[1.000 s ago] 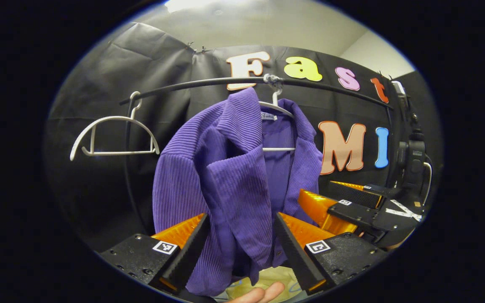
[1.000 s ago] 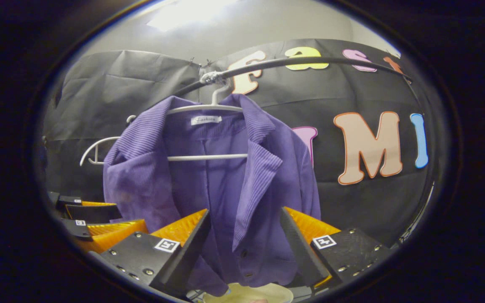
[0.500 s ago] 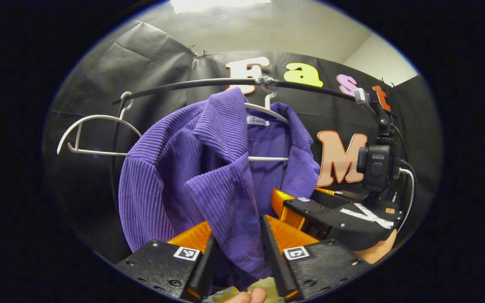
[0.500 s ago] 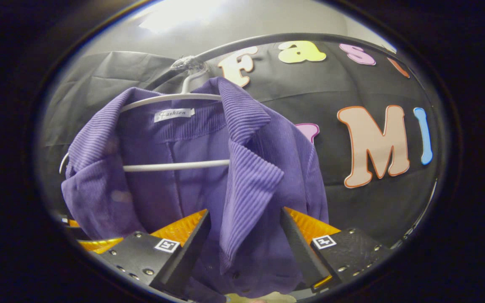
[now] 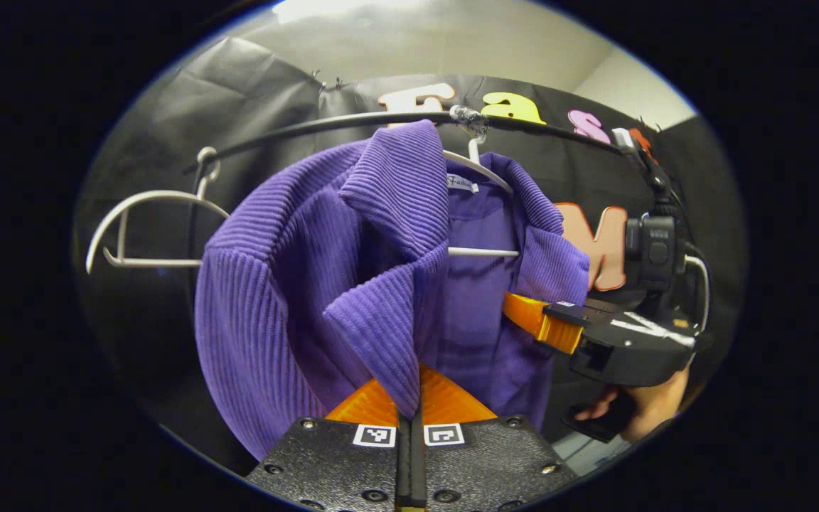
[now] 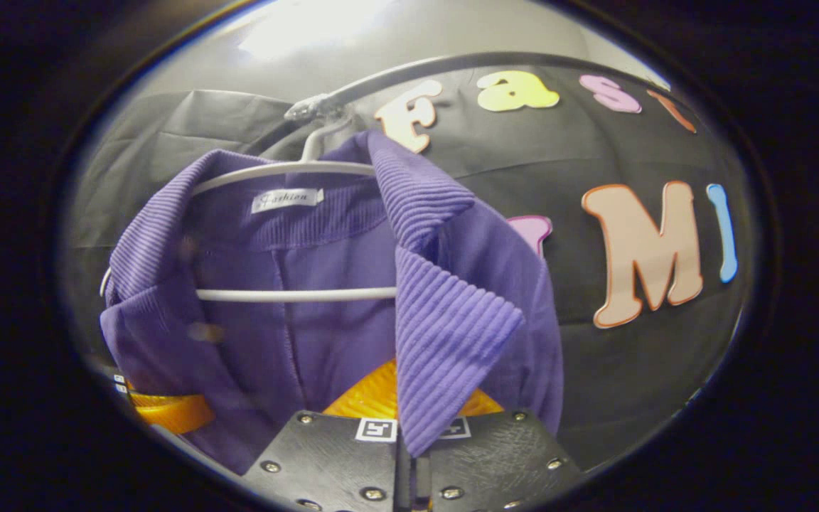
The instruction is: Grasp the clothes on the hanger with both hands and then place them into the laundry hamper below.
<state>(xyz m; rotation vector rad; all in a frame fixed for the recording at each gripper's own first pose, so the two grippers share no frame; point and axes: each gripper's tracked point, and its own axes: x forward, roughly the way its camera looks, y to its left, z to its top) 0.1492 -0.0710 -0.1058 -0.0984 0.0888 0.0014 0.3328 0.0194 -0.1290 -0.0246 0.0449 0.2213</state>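
Both tongs, left point(image 5: 409, 398) and right point(image 6: 409, 419), pinch the lapels of the purple corduroy jacket point(image 5: 352, 270), hanging on its white hanger point(image 6: 288, 227) from the black rail point(image 5: 352, 122). Grasp made; next, lift it off, then lower.

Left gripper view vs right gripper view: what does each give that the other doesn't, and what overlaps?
Left gripper view only: an empty white hanger on the rail, and the right gripper at the jacket's far lapel with the hand holding it.

Right gripper view only: the right gripper's own fingers closed on that lapel, and the neck label face-on.

Both: the purple jacket on its white hanger on the black rail, and the left gripper, shut on the near lapel.
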